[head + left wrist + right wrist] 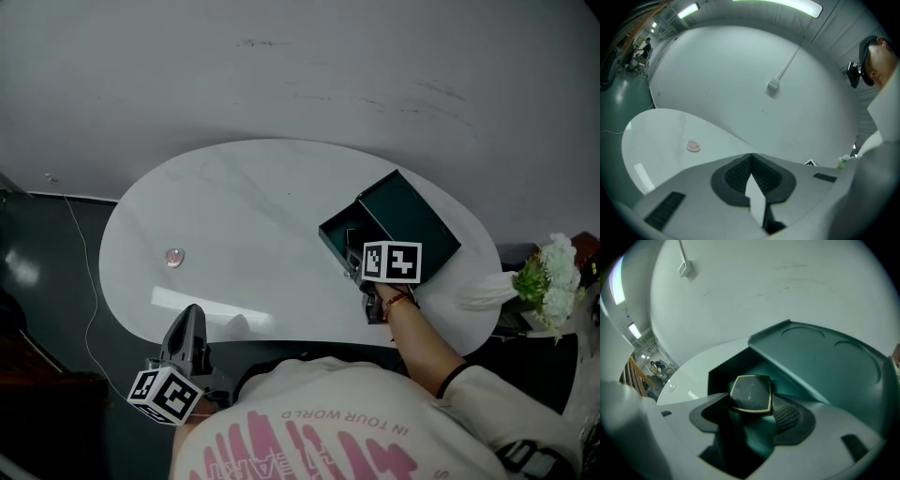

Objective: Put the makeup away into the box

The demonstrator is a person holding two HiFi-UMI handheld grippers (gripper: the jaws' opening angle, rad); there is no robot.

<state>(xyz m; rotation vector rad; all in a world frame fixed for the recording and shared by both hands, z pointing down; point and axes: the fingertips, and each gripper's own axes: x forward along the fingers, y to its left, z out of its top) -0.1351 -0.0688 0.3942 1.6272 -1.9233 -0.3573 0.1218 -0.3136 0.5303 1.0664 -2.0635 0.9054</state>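
A dark green box point(330, 240) stands open on the right of the white oval table point(253, 206), its lid point(417, 223) tipped back. My right gripper point(367, 251) reaches down into the box, mostly hidden under its marker cube. In the right gripper view its jaws point(750, 411) grip a square black compact point(751, 393) with a gold rim over the box interior point(723, 373). A small round pink item point(174, 257) lies on the table's left part point(693, 146). My left gripper point(190, 312) hangs at the table's front edge, pads point(740, 173) together and nothing in them.
A white flower bunch point(551, 279) in pale wrapping sits past the table's right end. A grey wall point(300, 66) runs behind the table. A thin cable point(80, 244) trails over the dark floor at left. The person's torso fills the bottom of the head view.
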